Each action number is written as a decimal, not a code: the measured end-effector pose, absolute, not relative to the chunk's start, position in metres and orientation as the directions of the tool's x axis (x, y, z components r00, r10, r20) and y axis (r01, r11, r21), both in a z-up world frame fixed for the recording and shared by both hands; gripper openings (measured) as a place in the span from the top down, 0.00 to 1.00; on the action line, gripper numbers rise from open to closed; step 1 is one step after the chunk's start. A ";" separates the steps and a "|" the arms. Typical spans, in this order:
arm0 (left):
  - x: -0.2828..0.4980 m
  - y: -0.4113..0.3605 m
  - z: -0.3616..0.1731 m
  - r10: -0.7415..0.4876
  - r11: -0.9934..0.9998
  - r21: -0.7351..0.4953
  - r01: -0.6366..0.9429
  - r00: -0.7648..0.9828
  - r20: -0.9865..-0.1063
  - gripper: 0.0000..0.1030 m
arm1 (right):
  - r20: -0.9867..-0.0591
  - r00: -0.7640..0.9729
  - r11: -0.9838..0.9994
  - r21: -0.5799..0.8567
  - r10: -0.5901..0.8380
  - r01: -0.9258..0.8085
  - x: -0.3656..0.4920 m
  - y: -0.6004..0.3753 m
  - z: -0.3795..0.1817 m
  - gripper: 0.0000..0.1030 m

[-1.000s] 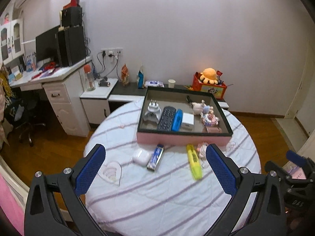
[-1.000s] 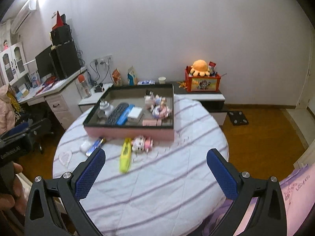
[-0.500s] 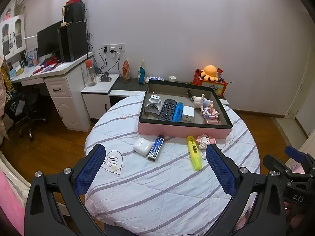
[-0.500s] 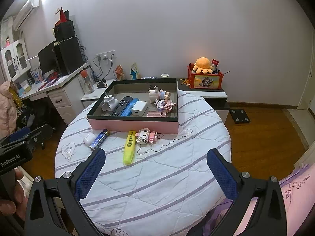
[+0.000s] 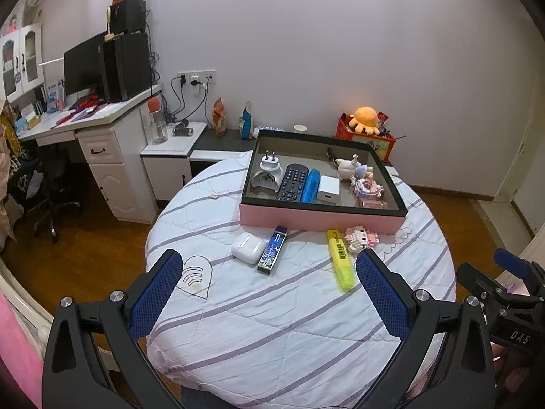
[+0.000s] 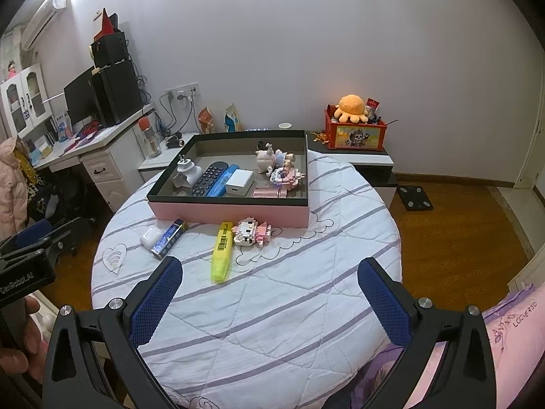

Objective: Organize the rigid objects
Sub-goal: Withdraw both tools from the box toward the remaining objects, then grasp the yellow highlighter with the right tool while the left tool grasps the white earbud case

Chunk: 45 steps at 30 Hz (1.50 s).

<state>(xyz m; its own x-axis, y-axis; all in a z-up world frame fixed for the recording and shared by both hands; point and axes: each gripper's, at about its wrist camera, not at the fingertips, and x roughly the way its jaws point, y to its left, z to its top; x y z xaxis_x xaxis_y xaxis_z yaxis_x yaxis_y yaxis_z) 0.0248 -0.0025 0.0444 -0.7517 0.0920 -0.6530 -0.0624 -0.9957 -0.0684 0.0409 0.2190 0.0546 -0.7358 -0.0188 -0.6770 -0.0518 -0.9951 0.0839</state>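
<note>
Atop striped round table (image 5: 306, 323), pink tray (image 5: 320, 216), bedroom

One tray (image 5: 320, 217), four loose items.

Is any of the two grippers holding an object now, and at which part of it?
Nothing is held. The left gripper and the right gripper are both open and empty above the table.

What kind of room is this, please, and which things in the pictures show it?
Most likely a bedroom or study in a home. A desk with a computer monitor stands by the wall, an air conditioner hangs above, and an orange plush toy sits on a low cabinet.
</note>
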 end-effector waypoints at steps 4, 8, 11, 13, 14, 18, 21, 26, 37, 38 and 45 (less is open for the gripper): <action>0.020 -0.006 0.034 0.082 -0.997 -0.062 -0.054 -0.744 -0.664 0.00 | -0.699 -0.715 -0.995 0.084 -0.028 -0.044 0.032 0.218 0.045 0.00; 0.012 -0.008 0.019 0.074 -0.997 -0.051 -0.053 -0.730 -0.679 0.00 | -0.735 -0.677 -0.995 0.092 -0.043 -0.036 0.018 0.215 0.027 0.00; 0.003 -0.008 0.006 0.062 -0.998 -0.035 -0.052 -0.717 -0.694 0.00 | -0.756 -0.653 -0.995 0.096 -0.051 -0.034 0.009 0.211 0.015 0.00; -0.003 -0.010 -0.003 0.061 -0.998 -0.036 -0.051 -0.707 -0.705 0.00 | -0.770 -0.635 -0.995 0.099 -0.058 -0.029 0.000 0.208 0.005 0.00; -0.006 -0.011 -0.008 0.061 -0.998 -0.038 -0.048 -0.700 -0.712 0.00 | -0.780 -0.623 -0.995 0.099 -0.060 -0.028 -0.006 0.206 -0.001 0.00; -0.019 -0.018 -0.024 0.052 -0.999 -0.040 -0.034 -0.676 -0.735 0.00 | -0.810 -0.582 -0.994 0.108 -0.075 -0.021 -0.026 0.197 -0.025 0.00; -0.029 -0.025 -0.035 0.050 -0.999 -0.047 -0.022 -0.660 -0.750 0.00 | -0.829 -0.552 -0.993 0.121 -0.094 -0.013 -0.044 0.188 -0.043 0.00; -0.044 -0.032 -0.052 0.048 -0.999 -0.048 -0.017 -0.632 -0.773 0.00 | -0.844 -0.525 -0.990 0.140 -0.112 -0.014 -0.066 0.177 -0.064 0.08; -0.063 -0.035 -0.071 0.066 -0.998 -0.063 -0.026 -0.606 -0.793 0.00 | -0.847 -0.519 -0.992 0.121 -0.115 0.021 -0.088 0.158 -0.077 0.48; -0.064 -0.034 -0.072 0.067 -0.998 -0.063 -0.028 -0.606 -0.793 0.00 | -0.845 -0.524 -0.994 0.107 -0.107 0.031 -0.088 0.155 -0.078 0.53; -0.070 -0.032 -0.076 0.083 -0.996 -0.077 -0.036 -0.603 -0.793 0.00 | -0.835 -0.535 -0.991 0.114 -0.131 0.065 -0.081 0.153 -0.077 0.74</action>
<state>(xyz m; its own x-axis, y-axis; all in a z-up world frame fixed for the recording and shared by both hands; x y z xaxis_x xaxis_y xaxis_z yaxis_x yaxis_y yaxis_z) -0.0700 -0.0317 -0.0760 -0.6030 0.0828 -0.7934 -0.0359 -0.9964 -0.0766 -0.0814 0.1528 -0.0766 -0.5350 -0.1312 -0.8346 0.0648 -0.9913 0.1143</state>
